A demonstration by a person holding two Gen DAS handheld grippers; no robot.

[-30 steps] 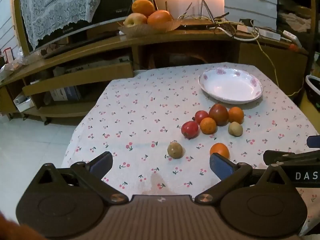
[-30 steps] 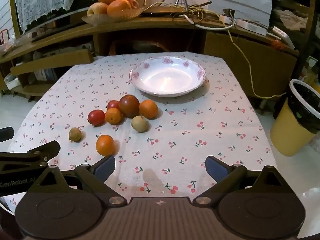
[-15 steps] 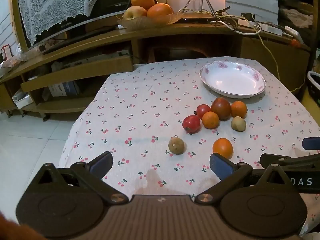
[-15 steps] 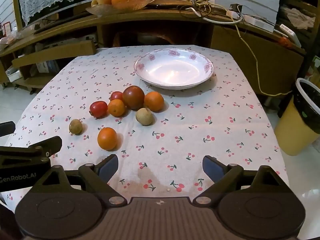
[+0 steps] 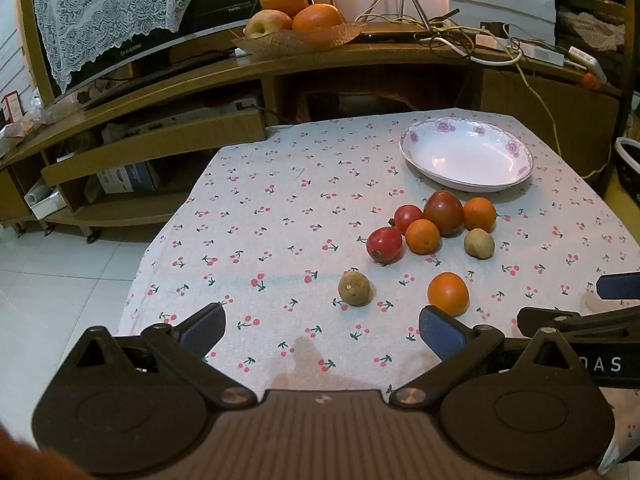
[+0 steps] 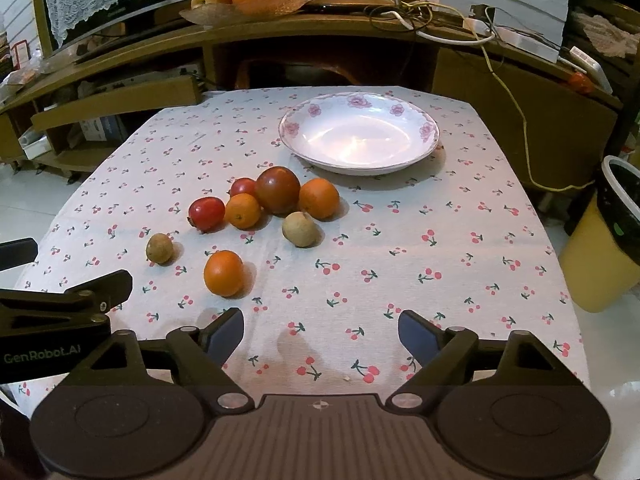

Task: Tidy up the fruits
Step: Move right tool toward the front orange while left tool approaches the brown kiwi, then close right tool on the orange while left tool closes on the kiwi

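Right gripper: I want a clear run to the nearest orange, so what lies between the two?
Nothing but bare cherry-print tablecloth lies between the open right gripper and the nearest orange, as the right wrist view shows.

Under my tongs lies a matt woven tablecloth (image 6: 440, 216) printed with cherries. Far ahead of my right tongs, the plate (image 6: 424, 152) is glossy white glazed ware. The oranges (image 6: 223, 273) have dimpled, faintly shiny skin; the brown fruit (image 5: 354, 288) before my left tongs looks dull and rough. Behind, the wooden shelf (image 5: 160, 80) shines, varnished.
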